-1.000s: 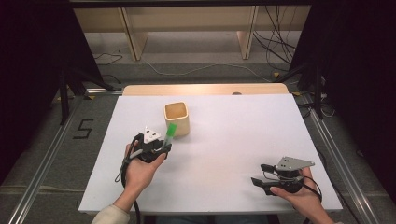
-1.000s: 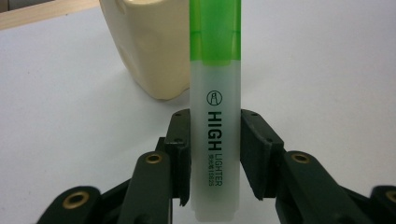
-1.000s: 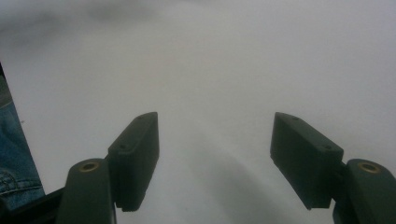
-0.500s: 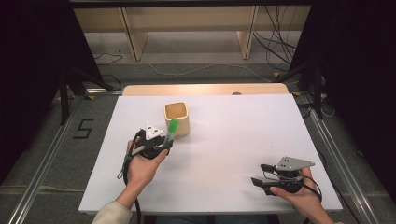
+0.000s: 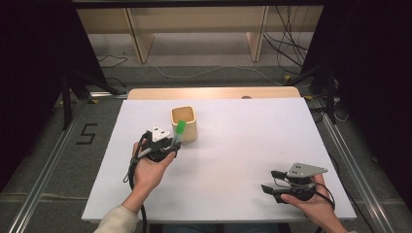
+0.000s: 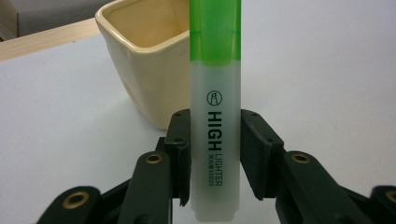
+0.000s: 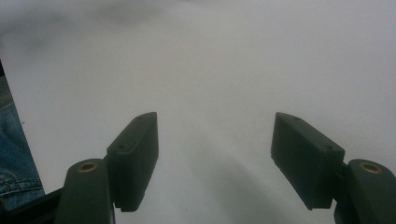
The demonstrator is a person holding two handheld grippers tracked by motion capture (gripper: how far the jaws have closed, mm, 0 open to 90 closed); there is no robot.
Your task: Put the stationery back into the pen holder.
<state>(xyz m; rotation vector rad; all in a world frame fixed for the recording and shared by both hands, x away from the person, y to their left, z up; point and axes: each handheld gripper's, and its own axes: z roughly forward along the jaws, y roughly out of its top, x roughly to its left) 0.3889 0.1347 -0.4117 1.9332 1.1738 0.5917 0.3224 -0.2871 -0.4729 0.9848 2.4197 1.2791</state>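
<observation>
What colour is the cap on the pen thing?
Bright green, on the frosted white highlighter. The left gripper view shows it best.

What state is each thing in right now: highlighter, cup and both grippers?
Highlighter: capped, clamped between the left jaws, green cap end pointing toward the cup.
Cream cup: upright on the table, looks empty.
Left gripper: shut on the highlighter, beside the cup.
Right gripper: open, nothing between its jaws.
</observation>
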